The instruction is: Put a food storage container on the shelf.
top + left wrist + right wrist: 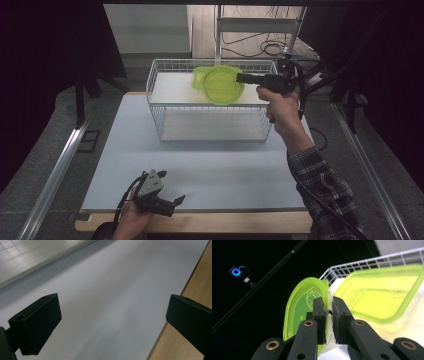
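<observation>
The right gripper [328, 312] is clamping a green lid's [304, 312] rim above the wire basket [165, 107], beside a green container [382, 292]; the left gripper [172, 202] is resting open on the bench [210, 175]

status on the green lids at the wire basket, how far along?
Done: one rectangular green lid already lies on the wire basket's upper shelf. In hand: the right gripper is shut on the rim of the round green lid, held tilted above that shelf. Whether it is going in or coming out can't be read. Left: release it. The left gripper sits open at the table's near edge, holding nothing.
</observation>
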`<state>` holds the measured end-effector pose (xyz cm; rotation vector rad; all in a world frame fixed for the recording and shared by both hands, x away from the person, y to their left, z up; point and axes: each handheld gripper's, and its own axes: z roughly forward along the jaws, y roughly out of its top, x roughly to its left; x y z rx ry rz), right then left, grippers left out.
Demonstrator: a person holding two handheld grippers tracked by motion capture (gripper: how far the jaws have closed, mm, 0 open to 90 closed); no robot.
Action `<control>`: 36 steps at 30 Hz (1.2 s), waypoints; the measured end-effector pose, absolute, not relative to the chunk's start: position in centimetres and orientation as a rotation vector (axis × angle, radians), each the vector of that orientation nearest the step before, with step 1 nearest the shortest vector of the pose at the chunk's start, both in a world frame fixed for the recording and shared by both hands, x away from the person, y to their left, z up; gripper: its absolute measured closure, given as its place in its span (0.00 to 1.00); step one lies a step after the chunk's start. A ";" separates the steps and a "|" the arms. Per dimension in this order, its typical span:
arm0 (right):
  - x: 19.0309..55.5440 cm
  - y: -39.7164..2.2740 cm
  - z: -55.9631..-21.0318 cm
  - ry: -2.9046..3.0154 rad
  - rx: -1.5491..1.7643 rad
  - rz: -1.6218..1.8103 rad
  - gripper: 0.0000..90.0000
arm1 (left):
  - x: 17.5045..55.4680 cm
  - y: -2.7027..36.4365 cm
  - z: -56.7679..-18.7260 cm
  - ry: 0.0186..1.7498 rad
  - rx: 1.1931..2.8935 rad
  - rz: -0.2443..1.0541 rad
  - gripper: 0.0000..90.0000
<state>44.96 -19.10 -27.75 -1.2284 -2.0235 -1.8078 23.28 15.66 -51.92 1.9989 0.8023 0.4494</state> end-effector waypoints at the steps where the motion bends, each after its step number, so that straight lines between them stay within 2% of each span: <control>1: 45.2 -18.9 -27.6 -2.022 -1.234 -1.814 0.90 | 23.3 15.7 -51.9 0.801 1.999 0.450 0.00; 26: 49.7 -16.4 -27.2 -2.016 -1.469 -1.843 0.90 | 23.2 15.6 -51.9 0.791 2.004 0.447 0.00; 36: 49.9 -15.9 -27.3 -2.106 -1.531 -1.844 0.86 | 23.2 15.5 -52.0 0.787 2.014 0.445 0.00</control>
